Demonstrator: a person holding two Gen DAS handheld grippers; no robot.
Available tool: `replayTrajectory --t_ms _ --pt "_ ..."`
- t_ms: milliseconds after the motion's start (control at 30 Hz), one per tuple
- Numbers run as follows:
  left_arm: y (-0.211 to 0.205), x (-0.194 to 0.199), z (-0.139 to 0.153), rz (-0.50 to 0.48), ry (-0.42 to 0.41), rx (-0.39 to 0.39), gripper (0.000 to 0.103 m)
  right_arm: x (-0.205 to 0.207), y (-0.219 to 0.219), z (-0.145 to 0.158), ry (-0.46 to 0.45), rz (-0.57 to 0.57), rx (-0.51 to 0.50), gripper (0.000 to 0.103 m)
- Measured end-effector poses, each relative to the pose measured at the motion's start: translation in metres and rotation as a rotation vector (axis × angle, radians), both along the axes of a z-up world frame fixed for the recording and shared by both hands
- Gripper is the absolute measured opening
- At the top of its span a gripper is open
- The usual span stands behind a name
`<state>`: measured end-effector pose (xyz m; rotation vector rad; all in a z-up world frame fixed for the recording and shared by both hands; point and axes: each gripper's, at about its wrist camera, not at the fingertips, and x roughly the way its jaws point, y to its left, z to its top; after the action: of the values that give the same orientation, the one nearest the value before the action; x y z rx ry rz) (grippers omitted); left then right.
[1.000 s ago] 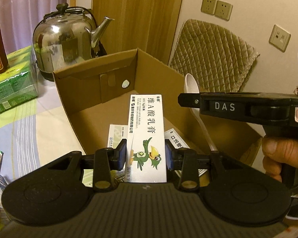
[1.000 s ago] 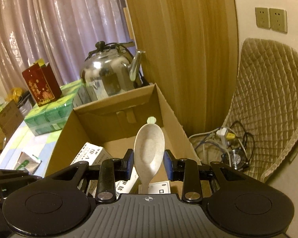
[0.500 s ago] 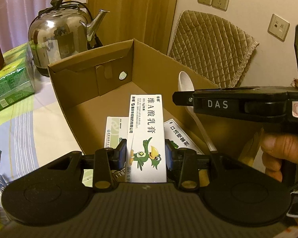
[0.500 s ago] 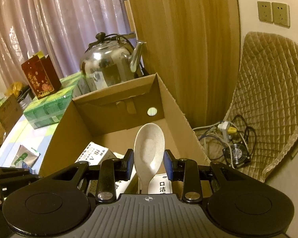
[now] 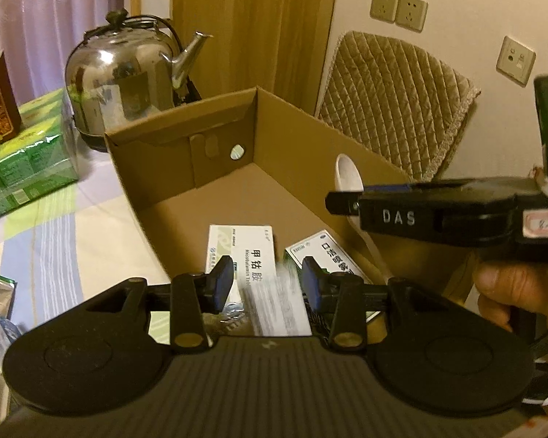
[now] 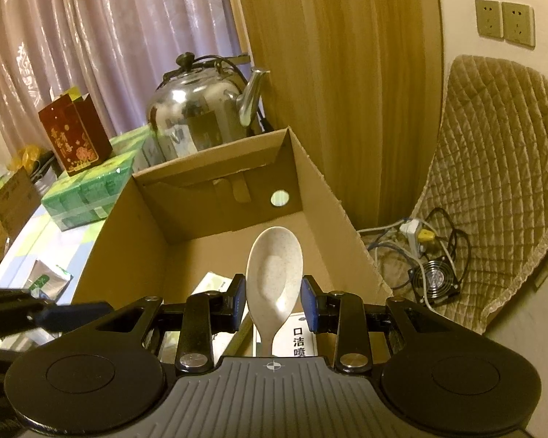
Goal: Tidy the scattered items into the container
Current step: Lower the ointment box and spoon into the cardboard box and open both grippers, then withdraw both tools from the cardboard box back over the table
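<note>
— Left wrist view first: how much room is there over the cardboard box (image 5: 186,135)?

— Plenty. Its top is open and the far half of its floor is bare. The left gripper (image 5: 268,284) hangs over the near edge with its fingers spread. A blurred white carton (image 5: 277,310) sits loose between them, with a gap at the left pad.

— And the other tool?

— The right gripper (image 6: 272,303) is over the box by the right wall, clamped on a pale spoon (image 6: 274,273) that points forward with its bowl facing up. A hand (image 5: 511,292) grips the tool's handle.

— What lies inside already?

— Two medicine boxes, one white and green (image 5: 244,248) and one with a blue edge (image 5: 325,252), flat on the floor near the front.

— Anything crowding the box?

— A steel kettle (image 5: 124,73) stands right behind the back wall. Green packs (image 5: 29,168) and a red carton (image 6: 73,135) stand to the left, and a foil sachet (image 6: 49,281) lies on the cloth beside the left wall.

— The surface and the room?

— A striped tablecloth (image 5: 54,241) covers the table, with a pale curtain (image 6: 91,36) behind it. To the right are a wood panel (image 6: 347,73), a quilted cushion (image 5: 394,95), and below it cables and a small fan (image 6: 434,277).
</note>
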<state>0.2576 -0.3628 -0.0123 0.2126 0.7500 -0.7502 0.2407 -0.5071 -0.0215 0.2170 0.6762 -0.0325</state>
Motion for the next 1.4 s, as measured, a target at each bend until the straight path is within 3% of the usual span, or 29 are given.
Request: replayTrajectory --t_ms 600,1000,1133,1300,1400 --pt "0.039 -0.016 0.020 0.052 -0.020 -0.044 0.037 -0.001 0.023 -0.005 0.034 0.058 0.010 0.030" --pt "0.080 -0.047 0.034 0.108 -0.020 -0.083 0.039 -0.051 0.034 0.032 -0.041 0.020 0.046 0.032" --pt "0.104 -0.065 0.038 0.138 -0.019 -0.088 0.040 -0.077 0.046 0.046 -0.065 0.014 0.058 0.049" --pt "0.139 -0.088 0.037 0.188 -0.012 -0.081 0.043 -0.112 0.071 0.056 -0.078 0.045 0.063 0.061" --pt "0.164 -0.102 0.035 0.228 -0.008 -0.083 0.050 -0.131 0.090 0.056 -0.080 0.074 0.070 0.073"
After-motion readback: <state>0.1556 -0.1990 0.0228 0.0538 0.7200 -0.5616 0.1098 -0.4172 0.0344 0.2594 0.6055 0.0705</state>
